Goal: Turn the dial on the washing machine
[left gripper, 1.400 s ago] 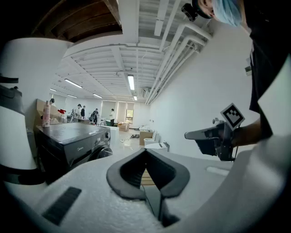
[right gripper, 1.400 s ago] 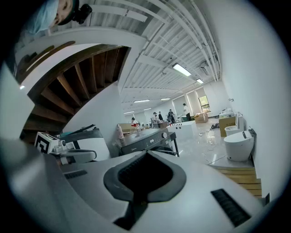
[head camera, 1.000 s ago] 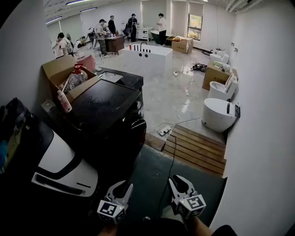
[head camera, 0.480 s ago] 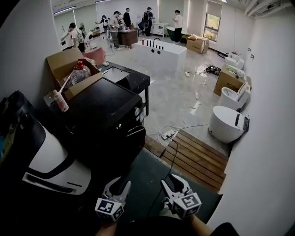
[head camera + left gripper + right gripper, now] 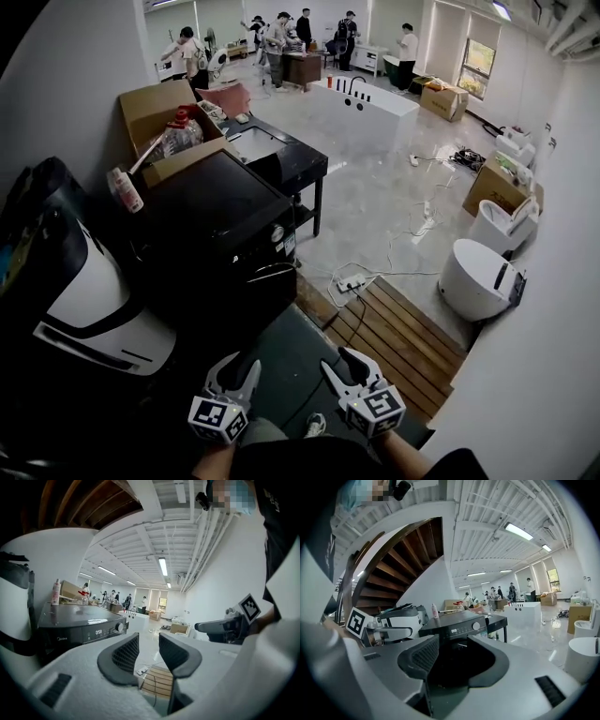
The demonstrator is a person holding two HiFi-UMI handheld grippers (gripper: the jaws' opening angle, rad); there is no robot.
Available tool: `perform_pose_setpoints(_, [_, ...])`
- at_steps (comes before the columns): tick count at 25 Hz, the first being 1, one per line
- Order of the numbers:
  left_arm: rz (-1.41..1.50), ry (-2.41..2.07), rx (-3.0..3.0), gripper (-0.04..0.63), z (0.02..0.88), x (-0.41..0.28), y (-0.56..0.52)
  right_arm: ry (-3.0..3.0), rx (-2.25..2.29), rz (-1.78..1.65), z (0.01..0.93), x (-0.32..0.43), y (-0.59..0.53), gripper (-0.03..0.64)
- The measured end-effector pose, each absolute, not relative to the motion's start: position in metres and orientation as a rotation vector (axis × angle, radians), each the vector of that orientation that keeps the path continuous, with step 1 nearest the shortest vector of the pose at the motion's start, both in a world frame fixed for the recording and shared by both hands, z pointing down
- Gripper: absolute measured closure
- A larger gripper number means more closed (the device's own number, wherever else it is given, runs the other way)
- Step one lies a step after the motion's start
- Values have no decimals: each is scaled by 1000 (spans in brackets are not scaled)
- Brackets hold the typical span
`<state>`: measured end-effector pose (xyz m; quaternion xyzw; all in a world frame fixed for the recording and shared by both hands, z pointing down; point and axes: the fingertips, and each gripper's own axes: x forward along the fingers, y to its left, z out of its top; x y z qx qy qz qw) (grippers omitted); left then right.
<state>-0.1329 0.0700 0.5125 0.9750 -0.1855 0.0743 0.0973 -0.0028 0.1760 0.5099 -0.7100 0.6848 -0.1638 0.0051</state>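
The black washing machine (image 5: 211, 234) stands ahead and to the left, its round silver dial (image 5: 277, 234) at the right end of the front panel beside a lit display. The dial also shows in the left gripper view (image 5: 120, 627) and the right gripper view (image 5: 476, 626). My left gripper (image 5: 239, 367) and right gripper (image 5: 339, 364) are held low, side by side, well short of the machine. Both sets of jaws are opening, with nothing between them. Neither gripper touches the dial.
A white and black appliance (image 5: 94, 309) sits left of the washer. A cardboard box (image 5: 155, 108) with a water bottle and a spray bottle (image 5: 124, 190) stand behind it. A wooden platform (image 5: 398, 333), power strip (image 5: 352, 283) and white toilets (image 5: 480, 272) lie right. People stand far back.
Both grippers' jaws have spread wider. The view has swung, so the washing machine sits more toward the middle and its front panel shows better. The grippers stay low in front.
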Motion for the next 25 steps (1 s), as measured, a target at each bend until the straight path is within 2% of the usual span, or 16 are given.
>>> perform_pose_setpoints(12, [259, -678, 2817, 431, 529, -107, 35, 2201, -2175, -514, 512, 51, 122, 442])
perform_pose_setpoints(25, [234, -649, 2829, 431, 522, -47, -85, 2248, -2203, -499, 518, 105, -7, 441])
